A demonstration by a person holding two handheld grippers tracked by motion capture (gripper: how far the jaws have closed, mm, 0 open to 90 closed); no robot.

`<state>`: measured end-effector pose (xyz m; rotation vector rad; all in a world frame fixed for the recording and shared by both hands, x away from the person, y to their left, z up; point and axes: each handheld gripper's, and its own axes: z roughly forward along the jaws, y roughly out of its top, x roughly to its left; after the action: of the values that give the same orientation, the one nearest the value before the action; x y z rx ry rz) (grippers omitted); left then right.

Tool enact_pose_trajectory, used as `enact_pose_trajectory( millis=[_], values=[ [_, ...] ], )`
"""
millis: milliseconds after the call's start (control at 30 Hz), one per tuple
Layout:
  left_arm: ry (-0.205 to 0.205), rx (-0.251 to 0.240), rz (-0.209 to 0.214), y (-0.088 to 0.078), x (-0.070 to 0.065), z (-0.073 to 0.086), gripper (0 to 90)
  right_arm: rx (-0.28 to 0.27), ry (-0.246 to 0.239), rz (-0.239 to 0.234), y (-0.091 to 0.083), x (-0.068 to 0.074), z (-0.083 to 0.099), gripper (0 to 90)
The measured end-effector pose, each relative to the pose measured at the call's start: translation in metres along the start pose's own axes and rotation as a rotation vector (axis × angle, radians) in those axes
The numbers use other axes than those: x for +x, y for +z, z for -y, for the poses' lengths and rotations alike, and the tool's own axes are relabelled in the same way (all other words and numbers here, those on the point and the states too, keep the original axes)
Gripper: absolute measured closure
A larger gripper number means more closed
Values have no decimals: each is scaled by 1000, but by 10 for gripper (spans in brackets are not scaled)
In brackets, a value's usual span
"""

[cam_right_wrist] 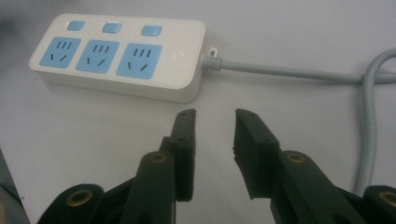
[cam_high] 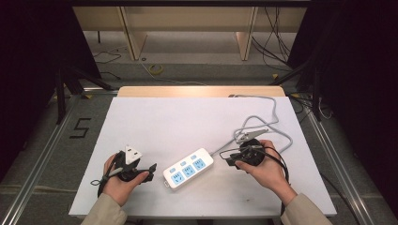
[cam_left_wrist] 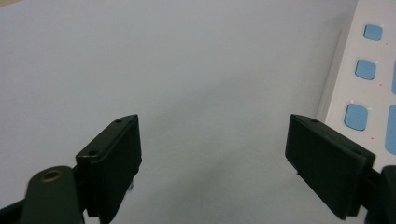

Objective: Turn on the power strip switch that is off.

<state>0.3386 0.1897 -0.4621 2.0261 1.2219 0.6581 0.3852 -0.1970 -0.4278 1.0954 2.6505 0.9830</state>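
Resting low over the white table (cam_high: 155, 117), both grippers are empty. Left gripper (cam_left_wrist: 212, 154): jaws spread wide, nothing between them, held in the left hand (cam_high: 119, 180) near the table's front left. Right gripper (cam_right_wrist: 212, 140): jaws parted by a narrow gap, grasping nothing, held in the right hand (cam_high: 265, 166). Power strip (cam_high: 188, 168): white, three blue sockets, lying between the two grippers. The right gripper view shows its three switches and grey cord (cam_right_wrist: 299, 72); the left gripper view catches one edge only. Farther off, the high view shows the cord looping to the table's back edge.
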Motion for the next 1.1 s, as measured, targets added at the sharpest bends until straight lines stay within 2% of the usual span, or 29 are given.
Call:
enact_pose_trajectory(
  millis=[233,433,567,1100],
  values=[
    [2,6,1,0,0,0,182,-7,-3,21,-4,-5,14,672],
    [1,8,0,1,0,1,182,-12,16,37,-7,-11,27,660],
    [-1,10,-1,1,0,1,182,-33,20,50,-10,-14,34,653],
    [-12,10,-2,3,2,2,182,-66,34,54,-11,-14,41,603]
  ],
)
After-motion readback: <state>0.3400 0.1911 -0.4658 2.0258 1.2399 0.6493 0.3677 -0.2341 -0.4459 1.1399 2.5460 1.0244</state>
